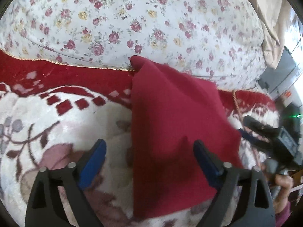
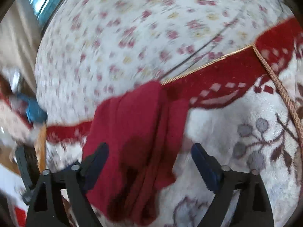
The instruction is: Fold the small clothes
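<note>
both tongs released over folded red garment

left gripper and right gripper stand spread wide, gripping nothing; the dark red garment lies between them on the plush patterned blanket, apparently let go so the fold settles, near the floral sheet.

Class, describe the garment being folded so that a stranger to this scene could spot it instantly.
Find the plush white blanket with its red border, lying below the floral sheet. On it, reaching over that border, lies the dark red garment. It alone is plain, with no pattern.
</note>
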